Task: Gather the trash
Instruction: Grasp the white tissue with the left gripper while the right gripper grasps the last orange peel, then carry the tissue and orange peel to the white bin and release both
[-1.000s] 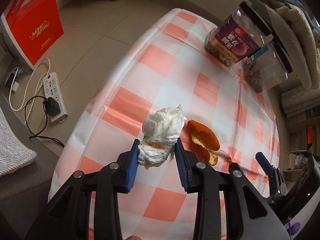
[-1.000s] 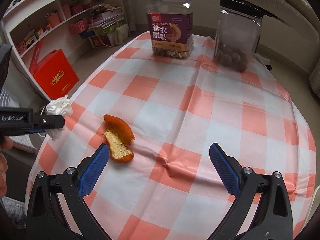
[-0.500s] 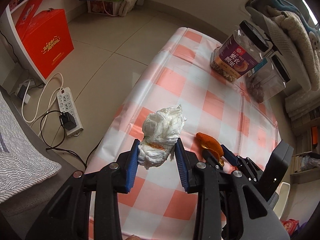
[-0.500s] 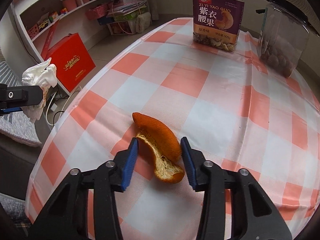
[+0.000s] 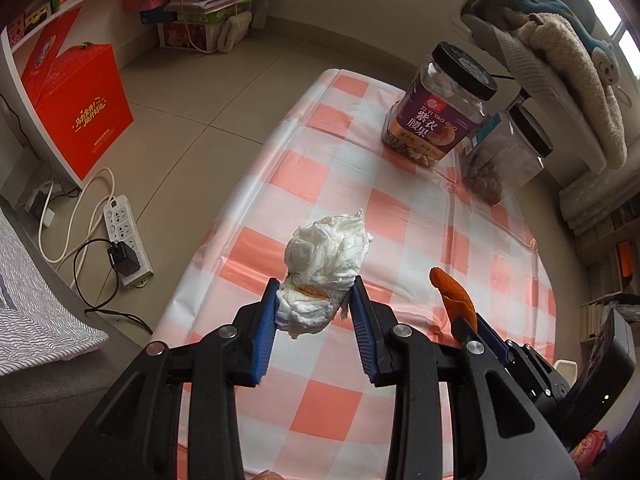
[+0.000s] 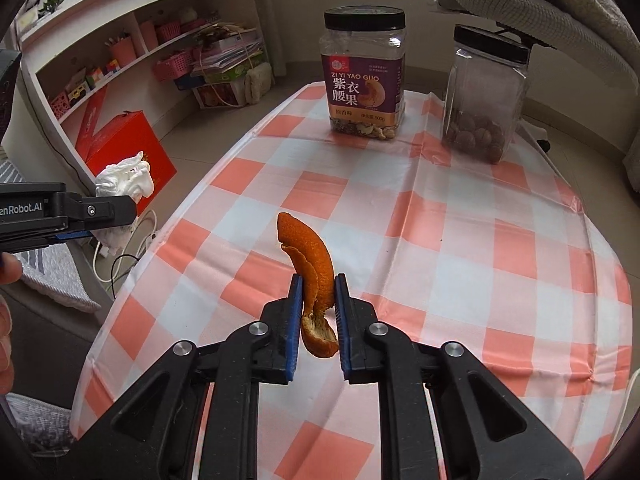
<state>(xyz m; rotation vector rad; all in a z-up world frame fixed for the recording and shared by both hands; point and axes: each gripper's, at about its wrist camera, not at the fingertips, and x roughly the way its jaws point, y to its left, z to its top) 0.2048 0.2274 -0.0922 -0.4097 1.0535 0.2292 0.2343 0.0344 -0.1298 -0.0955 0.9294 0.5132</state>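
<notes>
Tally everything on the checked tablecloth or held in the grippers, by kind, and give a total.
Jars with black lids: 2, the labelled nut jar and the unlabelled jar
Crumpled tissue wads: 1, in the left gripper
Orange peels: 1, in the right gripper
Total: 4

Two jars (image 6: 363,76) stand side by side (far end) on table (image 6: 460,240).

2 jars (image 6: 363,74) on checked cloth (image 6: 460,240)

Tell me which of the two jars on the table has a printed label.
The jar with the purple label, left in the right wrist view. The other jar beside it is plain clear plastic holding round brown nuts.
</notes>
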